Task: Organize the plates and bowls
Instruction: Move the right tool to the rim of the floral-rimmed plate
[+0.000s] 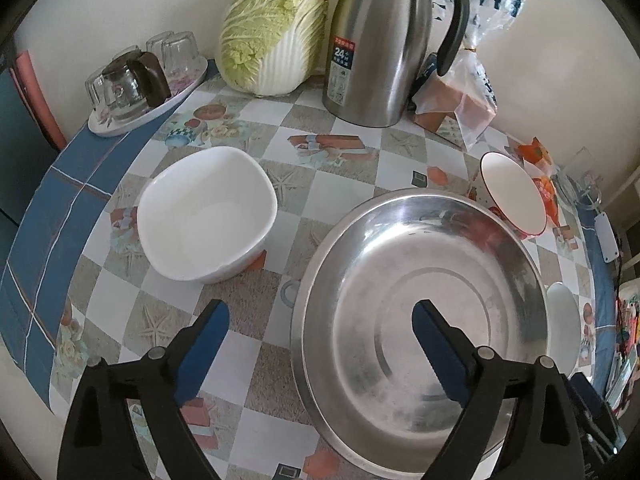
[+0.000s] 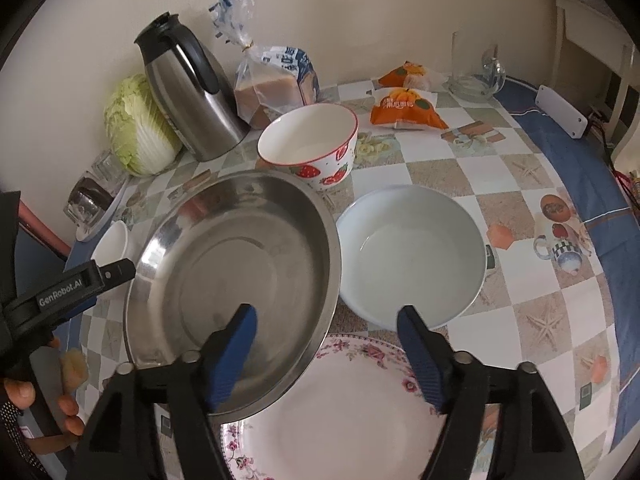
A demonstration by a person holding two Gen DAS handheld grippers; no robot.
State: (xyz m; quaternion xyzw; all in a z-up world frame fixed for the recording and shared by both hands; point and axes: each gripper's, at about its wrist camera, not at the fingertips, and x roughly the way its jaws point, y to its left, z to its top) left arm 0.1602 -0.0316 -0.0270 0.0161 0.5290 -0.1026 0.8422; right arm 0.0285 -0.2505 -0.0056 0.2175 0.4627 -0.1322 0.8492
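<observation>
- Both grippers wide apart, holding nothing: left gripper (image 1: 320, 344) and right gripper (image 2: 326, 346) each straddling the rim of the steel basin (image 2: 232, 276).
- Basin resting partly on the floral plate (image 2: 340, 420), beside the white bowl (image 2: 412, 256).
- Risk: may rock or slide off the plate if nudged.

We count four bowls: one steel bowl (image 2: 236, 268), one square white bowl (image 1: 206, 214), one strawberry-print bowl (image 2: 310, 142) and one round pale bowl (image 2: 414, 258). We also see one floral plate (image 2: 340, 412), one cabbage (image 1: 272, 28), one steel jug (image 1: 380, 44), one bagged loaf (image 2: 272, 88) and two orange snack packets (image 2: 406, 110).
</observation>
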